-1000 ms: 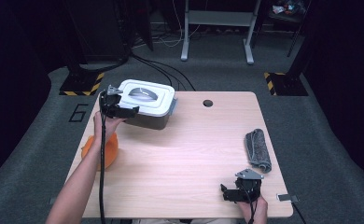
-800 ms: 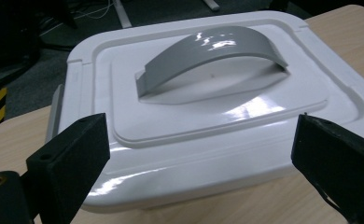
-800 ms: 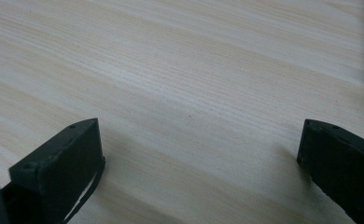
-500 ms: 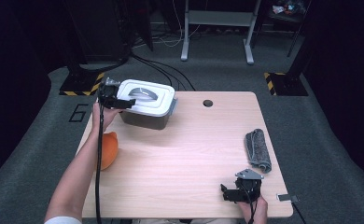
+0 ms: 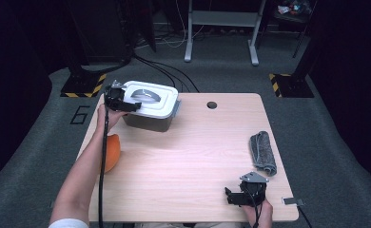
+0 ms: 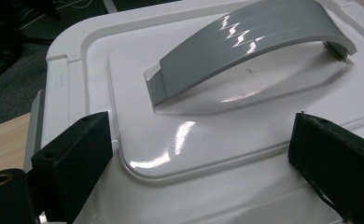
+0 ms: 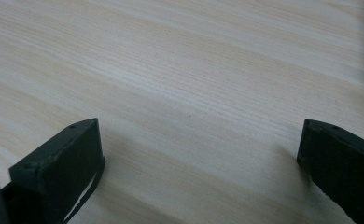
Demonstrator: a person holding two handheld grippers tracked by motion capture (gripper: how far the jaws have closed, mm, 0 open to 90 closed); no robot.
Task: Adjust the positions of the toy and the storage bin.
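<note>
The left gripper (image 5: 118, 99) hovers with jaws spread wide over the white lid (image 6: 208, 135) of the grey storage box (image 5: 150, 119), which sits at the table's (image 5: 183, 161) ten o'clock corner, hard against the far edge. It looks like the approach to the grey handle (image 6: 245, 42); next the jaws must advance and straddle it. The right gripper (image 5: 243, 195), also open, rests at five o'clock, with bare tabletop between them.

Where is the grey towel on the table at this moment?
In the high view, the grey towel lies near the table's right edge, just beyond the right claw and far from the white-lidded box at the back left.
</note>
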